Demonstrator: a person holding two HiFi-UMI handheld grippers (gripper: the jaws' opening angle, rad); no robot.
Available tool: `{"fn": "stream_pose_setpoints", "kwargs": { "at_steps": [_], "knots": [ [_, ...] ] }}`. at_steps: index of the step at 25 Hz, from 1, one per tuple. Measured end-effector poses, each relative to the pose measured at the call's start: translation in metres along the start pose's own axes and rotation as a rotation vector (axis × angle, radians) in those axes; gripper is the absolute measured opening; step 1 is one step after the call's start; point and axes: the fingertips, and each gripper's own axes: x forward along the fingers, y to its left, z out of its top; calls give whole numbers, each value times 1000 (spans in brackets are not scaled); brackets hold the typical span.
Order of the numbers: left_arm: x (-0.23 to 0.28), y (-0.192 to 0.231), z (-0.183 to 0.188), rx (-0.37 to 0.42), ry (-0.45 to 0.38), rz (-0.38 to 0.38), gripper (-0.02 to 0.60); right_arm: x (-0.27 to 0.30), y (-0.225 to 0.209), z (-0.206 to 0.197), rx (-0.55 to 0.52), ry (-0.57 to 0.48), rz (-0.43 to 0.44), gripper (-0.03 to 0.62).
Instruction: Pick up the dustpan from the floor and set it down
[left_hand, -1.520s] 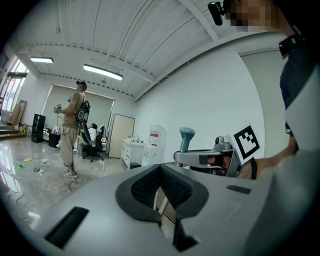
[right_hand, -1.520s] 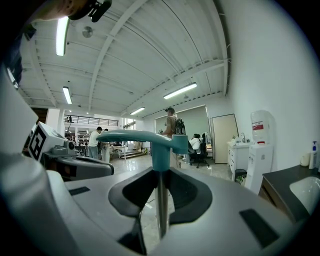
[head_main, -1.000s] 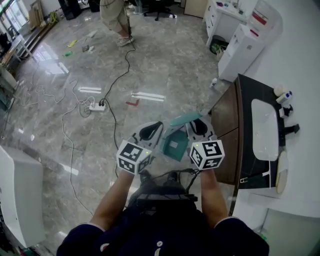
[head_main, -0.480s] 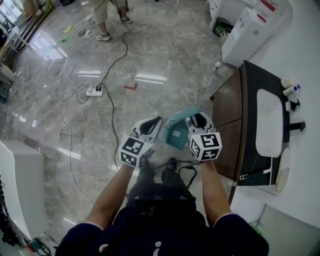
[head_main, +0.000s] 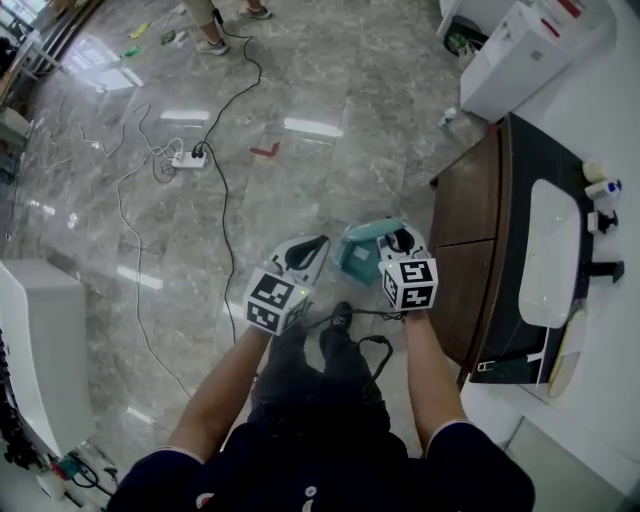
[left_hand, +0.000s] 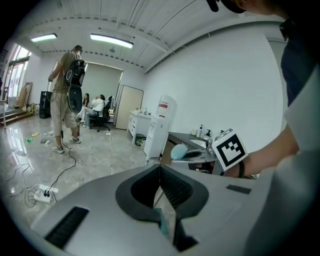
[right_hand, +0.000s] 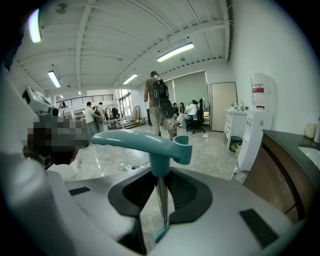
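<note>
My right gripper (head_main: 395, 233) is shut on the teal dustpan (head_main: 356, 256), which hangs over the marble floor just in front of my feet. In the right gripper view the pan's thin wall runs edge-on between the jaws, and its handle (right_hand: 135, 142) lies across the top of my right gripper (right_hand: 160, 176). Beside it on the left, my left gripper (head_main: 316, 242) is shut with nothing held; its tips meet in the left gripper view (left_hand: 159, 167). From there the dustpan (left_hand: 179, 151) shows at the right, apart from the left jaws.
A dark wood cabinet (head_main: 468, 250) with a white basin (head_main: 555, 250) stands close on the right. A black cable and a power strip (head_main: 188, 158) lie on the floor ahead left. A water dispenser (head_main: 510, 60) stands far right. A person's legs (head_main: 212, 22) are at the far end.
Both grippers have sunk toward the floor, and the dustpan has gone down with the right one. The grip on it has not changed.
</note>
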Motion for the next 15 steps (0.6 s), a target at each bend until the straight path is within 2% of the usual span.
{"fn": "stream_pose_setpoints", "kwargs": {
  "at_steps": [8, 15],
  "knots": [
    [28, 6, -31, -33, 54, 11, 14, 41, -22, -51, -7, 91, 15, 94],
    [44, 12, -47, -60, 73, 23, 14, 77, -28, -62, -23, 118, 45, 92]
  ]
}}
